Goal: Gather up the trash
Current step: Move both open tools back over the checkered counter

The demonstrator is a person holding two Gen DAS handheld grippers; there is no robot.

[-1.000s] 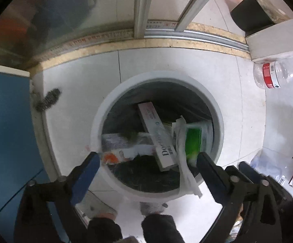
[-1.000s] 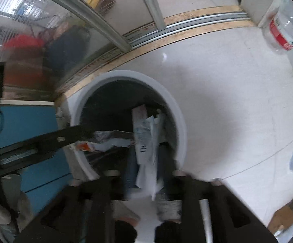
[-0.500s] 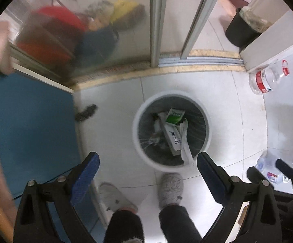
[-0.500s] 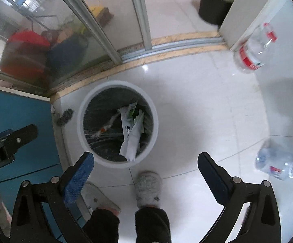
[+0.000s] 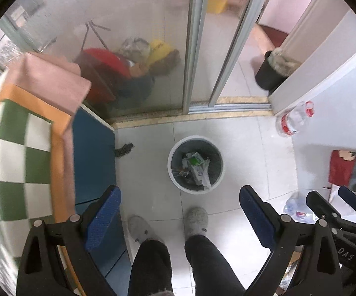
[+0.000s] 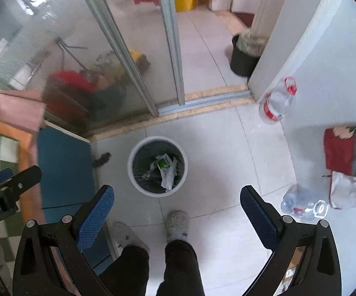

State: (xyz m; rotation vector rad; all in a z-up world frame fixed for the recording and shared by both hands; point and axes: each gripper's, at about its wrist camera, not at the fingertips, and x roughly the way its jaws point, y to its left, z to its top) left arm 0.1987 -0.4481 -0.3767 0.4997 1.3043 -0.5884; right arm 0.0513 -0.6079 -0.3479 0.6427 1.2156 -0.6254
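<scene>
A round white waste bin (image 5: 175, 180) (image 6: 134, 181) stands on the tiled floor far below both grippers. Inside it lie a white carton, a green-and-white packet (image 5: 194, 159) (image 6: 163, 164) and crumpled paper. My left gripper (image 5: 179, 215) hangs high above the floor, open, with nothing between its blue pads. My right gripper (image 6: 177, 212) is also open and empty, equally high. The right gripper's black frame (image 5: 335, 212) shows at the lower right of the left wrist view; the left one (image 6: 3, 187) shows at the left edge of the right wrist view.
A person's dark trouser legs and grey slippers (image 5: 196, 222) (image 6: 176, 224) stand just before the bin. A table with a green-checked cloth (image 5: 17, 157) is at left beside a blue cabinet (image 5: 91, 157). Plastic bottles (image 6: 276, 103) (image 6: 301, 202) lie at right. Glass sliding doors (image 6: 118, 49) stand behind.
Both grippers rose steeply from right over the bin's mouth, so the bin now looks small. The right jaws spread wide and the paper between them ended up in the bin.
</scene>
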